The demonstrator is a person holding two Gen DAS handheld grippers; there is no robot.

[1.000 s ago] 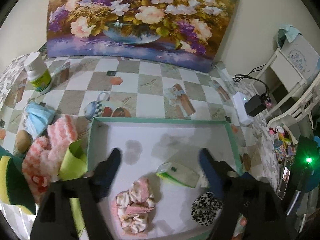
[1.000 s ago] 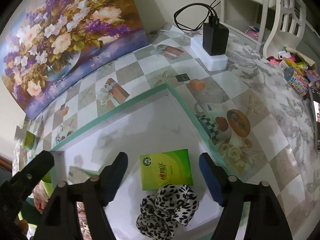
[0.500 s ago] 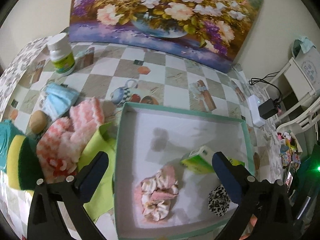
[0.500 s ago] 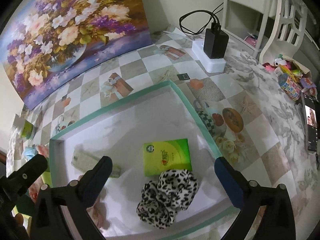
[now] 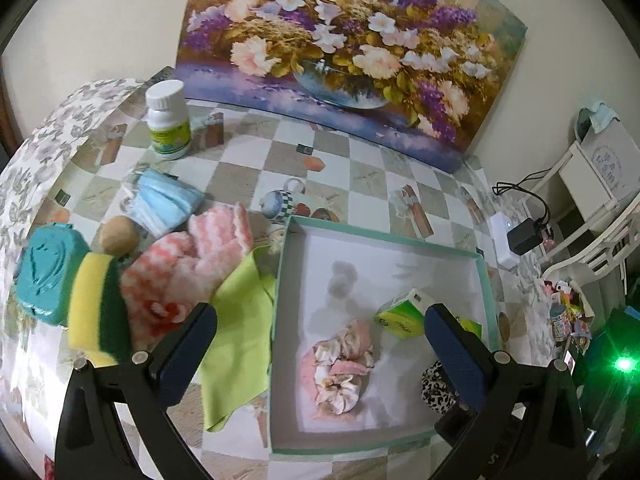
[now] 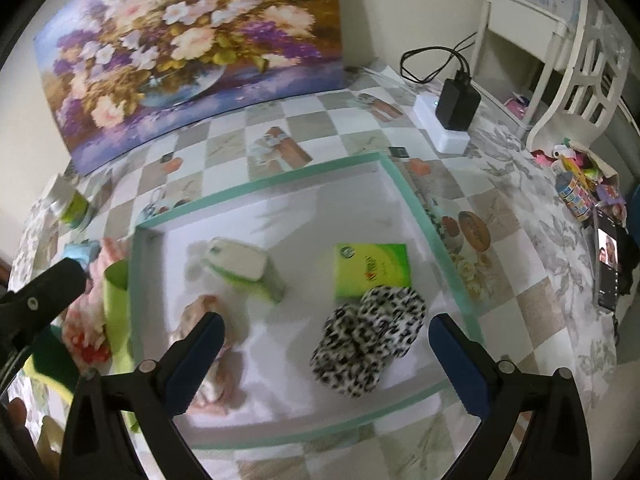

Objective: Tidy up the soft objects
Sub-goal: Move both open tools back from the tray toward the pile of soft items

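Observation:
A shallow teal-rimmed box (image 5: 384, 236) (image 6: 264, 188) holds a pink floral scrunchie (image 5: 342, 368), a leopard scrunchie (image 6: 368, 340) (image 5: 436, 386) and two green tissue packs (image 6: 372, 270) (image 6: 244, 266) (image 5: 402, 314). Left of the box lie a pink fluffy cloth (image 5: 192, 256), a lime cloth (image 5: 240, 332), a yellow-green sponge (image 5: 94, 308) and a blue face mask (image 5: 164, 200). My left gripper (image 5: 320, 352) is open and empty above the box's left edge. My right gripper (image 6: 326, 356) is open and empty above the leopard scrunchie.
A flower painting (image 5: 344, 48) leans on the wall behind. A white pill bottle (image 5: 168, 120), a teal case (image 5: 48, 272) and a brown ball (image 5: 118, 236) sit at the left. A charger on a white power strip (image 6: 448, 116) lies right, white chair (image 6: 580, 64) beyond.
Both grippers have opened wide and pulled back from the box. A second tissue pack now lies in the box, released by the left gripper, whose view has swung left toward the cloths.

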